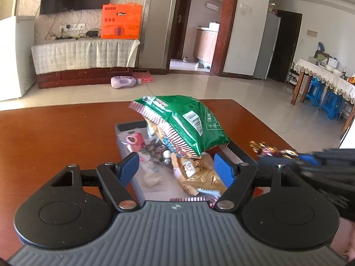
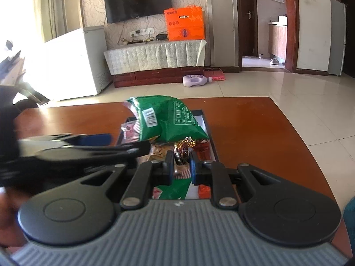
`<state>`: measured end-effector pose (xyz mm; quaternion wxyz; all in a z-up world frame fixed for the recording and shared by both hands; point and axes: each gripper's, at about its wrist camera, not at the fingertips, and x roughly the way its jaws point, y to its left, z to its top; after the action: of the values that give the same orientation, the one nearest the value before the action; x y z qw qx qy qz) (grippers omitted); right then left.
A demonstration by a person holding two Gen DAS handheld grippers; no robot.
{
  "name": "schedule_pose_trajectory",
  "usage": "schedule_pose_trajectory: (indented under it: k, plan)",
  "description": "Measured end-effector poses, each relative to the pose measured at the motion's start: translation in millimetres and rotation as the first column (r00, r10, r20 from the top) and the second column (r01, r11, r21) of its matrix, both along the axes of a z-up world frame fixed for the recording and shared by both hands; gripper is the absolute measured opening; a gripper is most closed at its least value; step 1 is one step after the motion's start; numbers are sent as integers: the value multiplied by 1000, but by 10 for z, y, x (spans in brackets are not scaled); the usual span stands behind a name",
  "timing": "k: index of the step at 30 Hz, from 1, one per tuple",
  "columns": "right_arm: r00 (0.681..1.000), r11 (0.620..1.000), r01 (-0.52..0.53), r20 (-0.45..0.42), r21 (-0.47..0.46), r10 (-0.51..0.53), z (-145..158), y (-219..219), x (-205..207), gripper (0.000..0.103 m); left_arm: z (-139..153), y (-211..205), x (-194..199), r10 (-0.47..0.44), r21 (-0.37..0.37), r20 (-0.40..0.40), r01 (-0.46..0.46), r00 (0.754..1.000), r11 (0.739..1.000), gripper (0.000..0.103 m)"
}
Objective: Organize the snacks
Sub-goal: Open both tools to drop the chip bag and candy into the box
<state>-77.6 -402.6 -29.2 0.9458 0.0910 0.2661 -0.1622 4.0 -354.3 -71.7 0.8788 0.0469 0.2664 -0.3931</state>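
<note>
Grey storage tray (image 1: 127,126) on brown table (image 1: 55,133), green snack bag (image 1: 186,119) leaning atop tray contents, left gripper (image 1: 177,166) spread above tray, right gripper (image 2: 180,166) pinching foil-wrapped candy (image 2: 183,149) over tray.

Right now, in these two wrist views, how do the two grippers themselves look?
The left gripper and the right gripper look alike: black linkage arms with silver rivets, blue finger pads, two round black discs, and a grey ribbed base bearing a small logo. No cables show. Nothing can be told of sleeves.
</note>
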Motion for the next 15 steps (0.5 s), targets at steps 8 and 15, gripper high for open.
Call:
schedule_pose_trajectory:
  k: [8,15]
  plan:
    - [999,1000,7,-45,6,-7,-132,-75,272,17,177,296,-162,33,9,26,-33,999,999,79]
    - [998,1000,-17,-64,-16,16,-189,30,357,19,201,385,-182,90,42,8,-90,996,995,79]
